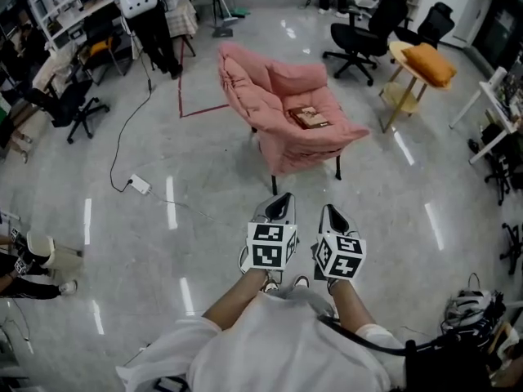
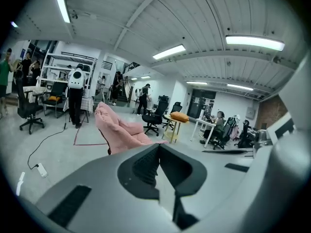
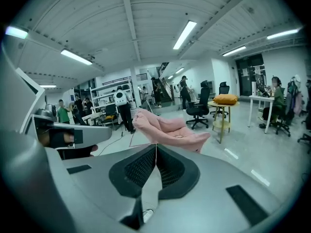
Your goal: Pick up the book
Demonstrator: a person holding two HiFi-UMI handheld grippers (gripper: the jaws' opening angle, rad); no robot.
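Note:
A brown book [image 1: 310, 118] lies flat on the seat of a pink padded chair [image 1: 282, 117] in the middle of the room. The same pink chair [image 2: 116, 130] [image 3: 167, 127] shows ahead in both gripper views; the book is not clear there. My left gripper [image 1: 283, 199] and right gripper [image 1: 329, 210] are held side by side over the floor, well short of the chair. Both are shut with nothing between their jaws. In their own views the left gripper [image 2: 158, 147] and right gripper [image 3: 156, 147] have their jaws pressed together.
A round wooden side table with an orange cushion [image 1: 425, 62] stands right of the chair. Black office chairs [image 1: 364, 31] are behind it. A power strip and cable [image 1: 139, 184] lie on the floor at left. People and shelving [image 1: 151, 15] fill the back left.

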